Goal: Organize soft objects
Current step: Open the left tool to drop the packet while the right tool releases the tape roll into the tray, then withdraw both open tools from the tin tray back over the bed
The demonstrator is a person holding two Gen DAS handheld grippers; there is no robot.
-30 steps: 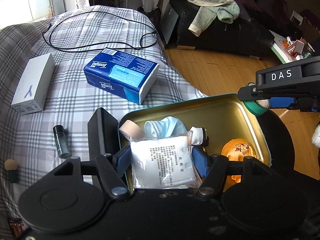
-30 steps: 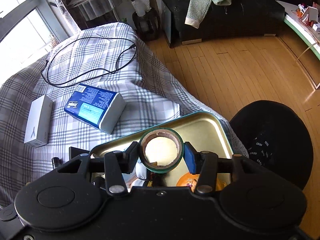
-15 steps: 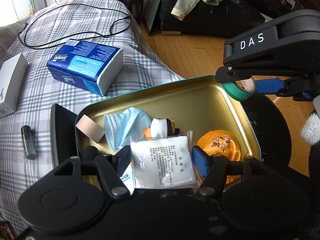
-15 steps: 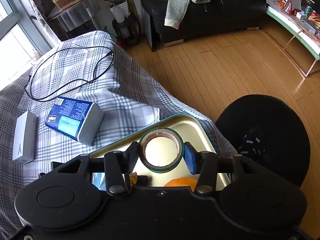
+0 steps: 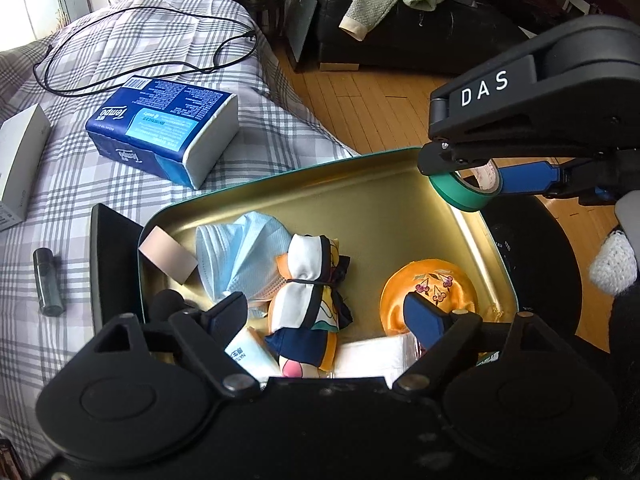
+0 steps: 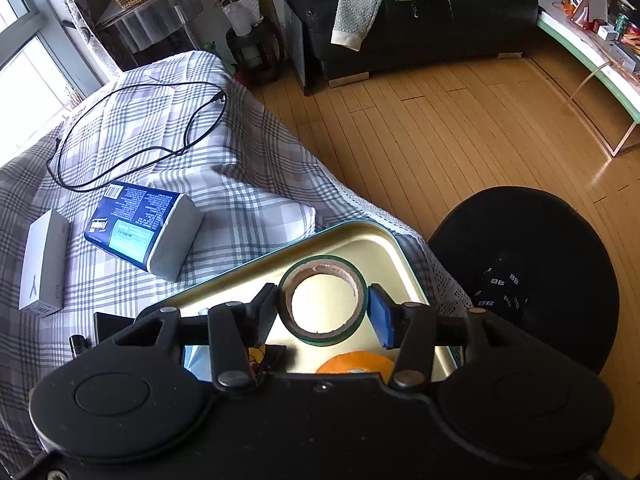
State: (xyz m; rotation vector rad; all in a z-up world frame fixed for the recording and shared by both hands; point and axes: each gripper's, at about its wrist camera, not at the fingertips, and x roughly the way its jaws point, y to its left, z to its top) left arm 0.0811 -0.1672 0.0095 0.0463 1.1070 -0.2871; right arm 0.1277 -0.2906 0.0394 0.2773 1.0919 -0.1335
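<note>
A gold tin tray (image 5: 360,184) with a teal rim sits on the plaid bed. In it lie a blue face mask (image 5: 240,256), a rolled scarf bundle (image 5: 312,300), an orange satin pouch (image 5: 432,284), a beige tape roll (image 5: 168,256) and a white cotton-pad packet (image 5: 372,356). My left gripper (image 5: 326,318) is open above the tray, the packet lying below its jaws. My right gripper (image 6: 323,306) is shut on a green tape roll (image 6: 322,300) over the tray's far right corner (image 6: 384,240); the roll also shows in the left wrist view (image 5: 464,188).
A blue tissue pack (image 5: 164,128), a white box (image 5: 20,160), a black cable (image 5: 140,52) and a small dark bottle (image 5: 48,280) lie on the bed. A black lid (image 5: 108,264) stands against the tray's left side. A black round stool (image 6: 532,272) stands right of the bed.
My left gripper has opened and let go of the white packet, which now lies in the tray. Both grippers have moved forward over the tray; the right still holds the tape.
</note>
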